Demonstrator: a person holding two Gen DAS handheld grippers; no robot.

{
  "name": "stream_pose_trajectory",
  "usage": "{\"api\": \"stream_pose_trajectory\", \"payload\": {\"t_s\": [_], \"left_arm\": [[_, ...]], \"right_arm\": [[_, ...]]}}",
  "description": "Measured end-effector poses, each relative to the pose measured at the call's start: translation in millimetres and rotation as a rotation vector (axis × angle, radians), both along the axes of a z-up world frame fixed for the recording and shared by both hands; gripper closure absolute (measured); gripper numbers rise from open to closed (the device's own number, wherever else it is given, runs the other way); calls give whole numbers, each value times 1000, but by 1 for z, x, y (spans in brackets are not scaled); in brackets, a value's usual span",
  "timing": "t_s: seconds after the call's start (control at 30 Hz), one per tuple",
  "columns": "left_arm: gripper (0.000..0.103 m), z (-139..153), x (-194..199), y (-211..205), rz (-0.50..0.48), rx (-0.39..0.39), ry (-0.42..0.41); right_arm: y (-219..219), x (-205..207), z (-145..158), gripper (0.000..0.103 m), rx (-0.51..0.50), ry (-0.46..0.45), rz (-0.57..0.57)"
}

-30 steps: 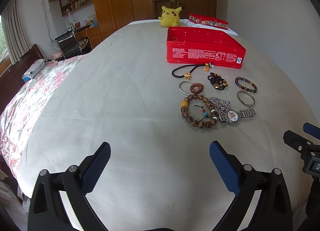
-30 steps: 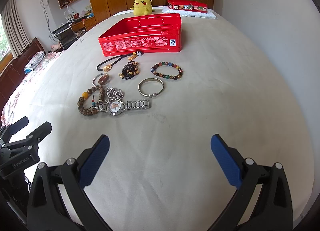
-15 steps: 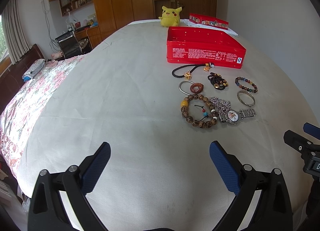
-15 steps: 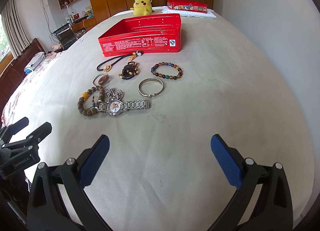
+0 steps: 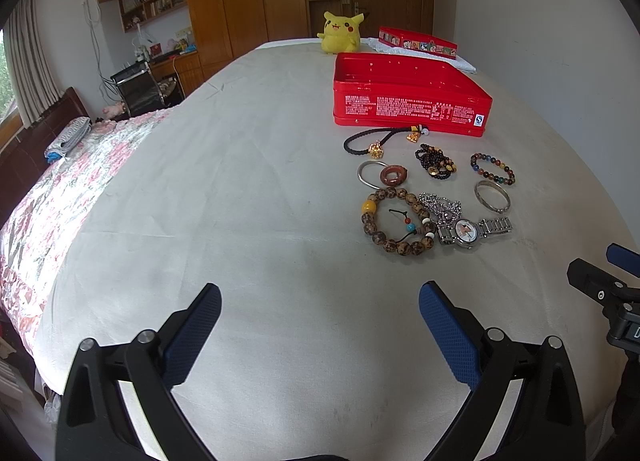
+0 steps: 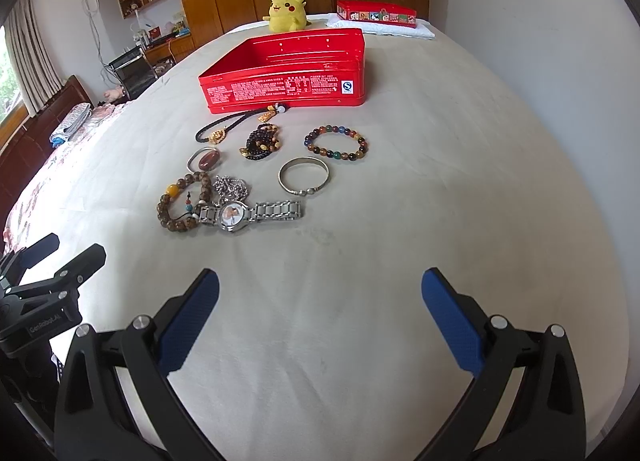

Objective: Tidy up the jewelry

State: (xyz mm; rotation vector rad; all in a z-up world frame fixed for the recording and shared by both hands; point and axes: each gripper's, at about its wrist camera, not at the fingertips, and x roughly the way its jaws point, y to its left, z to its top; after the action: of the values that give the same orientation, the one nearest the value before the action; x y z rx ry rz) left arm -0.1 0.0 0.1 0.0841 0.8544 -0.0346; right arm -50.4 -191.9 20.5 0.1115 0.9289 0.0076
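Observation:
Several pieces of jewelry lie on a cream bedsheet in front of an open red tin box (image 5: 412, 109) (image 6: 280, 89). They include a silver watch (image 5: 466, 231) (image 6: 236, 215), a brown wooden bead bracelet (image 5: 394, 221) (image 6: 180, 201), a silver bangle (image 6: 304, 177), a coloured bead bracelet (image 6: 336, 143), a black cord necklace (image 6: 224, 129), a dark bead bracelet (image 6: 262, 143) and a silver chain (image 6: 232, 187). My left gripper (image 5: 320, 321) is open and empty, near the bed's front edge, left of the jewelry. My right gripper (image 6: 320, 309) is open and empty, just short of the watch.
A yellow plush toy (image 5: 340, 33) and a second red tin (image 5: 416, 43) on a white cloth sit at the far end of the bed. A floral quilt (image 5: 60, 189) hangs off the left side. A white wall runs along the right.

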Motion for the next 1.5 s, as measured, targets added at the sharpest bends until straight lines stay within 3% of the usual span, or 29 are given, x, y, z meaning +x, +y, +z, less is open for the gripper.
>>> {"api": "stream_pose_trajectory", "payload": {"t_s": [0.33, 0.7, 0.87, 1.17, 1.5], "left_arm": [[4, -5, 5, 7, -1, -16, 24], [5, -18, 34, 42, 28, -129, 131], [14, -8, 66, 46, 32, -144, 137], [15, 0, 143, 22, -24, -169, 208], [20, -22, 222, -17, -103, -170, 350]], "right_arm": [[-2, 7, 2, 3, 9, -10, 20], [-27, 35, 9, 3, 82, -17, 52], [-38, 60, 16, 3, 134, -14, 91], [-56, 128, 15, 3, 244, 70, 127], [-60, 188, -2, 3, 308, 159, 138]]}}
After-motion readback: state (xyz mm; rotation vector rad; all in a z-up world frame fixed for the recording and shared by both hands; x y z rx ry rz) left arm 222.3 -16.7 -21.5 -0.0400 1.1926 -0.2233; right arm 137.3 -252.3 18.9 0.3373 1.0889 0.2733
